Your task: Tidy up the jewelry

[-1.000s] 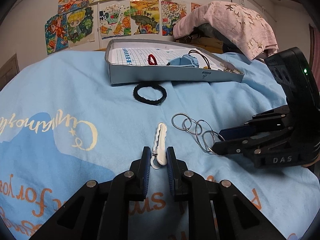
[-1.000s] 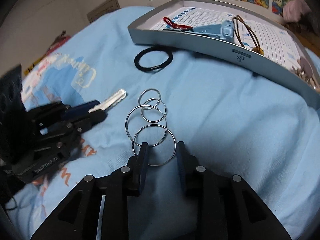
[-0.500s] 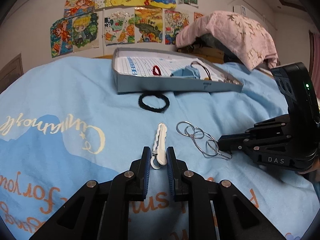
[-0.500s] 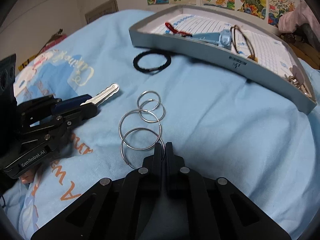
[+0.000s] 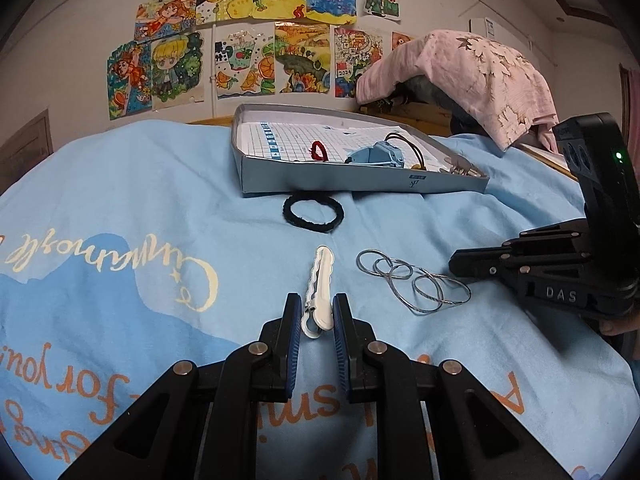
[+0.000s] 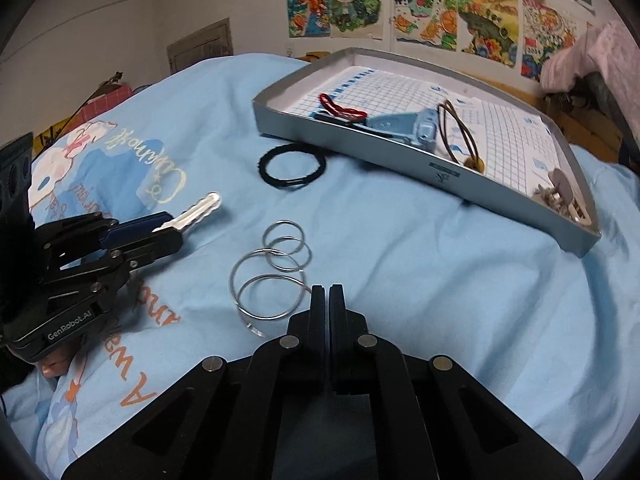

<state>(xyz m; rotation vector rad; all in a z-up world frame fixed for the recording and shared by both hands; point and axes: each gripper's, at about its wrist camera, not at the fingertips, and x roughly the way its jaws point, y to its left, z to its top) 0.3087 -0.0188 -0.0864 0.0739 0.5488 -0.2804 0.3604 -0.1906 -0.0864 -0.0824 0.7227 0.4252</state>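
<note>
Since a second ago the right gripper (image 6: 328,292) has gone from jaws apart around the nearest of the linked silver wire rings (image 6: 268,276) to jaws fully together, pinching that ring's near-right edge. The ring cluster is now tilted, its near part raised off the light blue printed bedsheet (image 6: 420,280). The left gripper (image 5: 316,316) is unchanged.

Legible writing: "DAS" on the right gripper's body in the left wrist view; "GenRobot.AI" on the left gripper's body in the right wrist view. The sheet carries cursive cream lettering and orange letters, only partly readable. A small label on the near wall of the shallow grey cardboard tray (image 5: 360,184) is too small to read.

Left gripper: jaws narrowly open, closed on the near end of the white scalloped plastic hair clip (image 5: 320,280), which points away toward the tray.

A black fabric hair tie (image 5: 314,214) lies on the sheet just near of the tray. Inside the tray: a red hair tie (image 5: 319,150), a blue-grey clip (image 5: 374,156), a brown elastic (image 6: 456,132).
</note>
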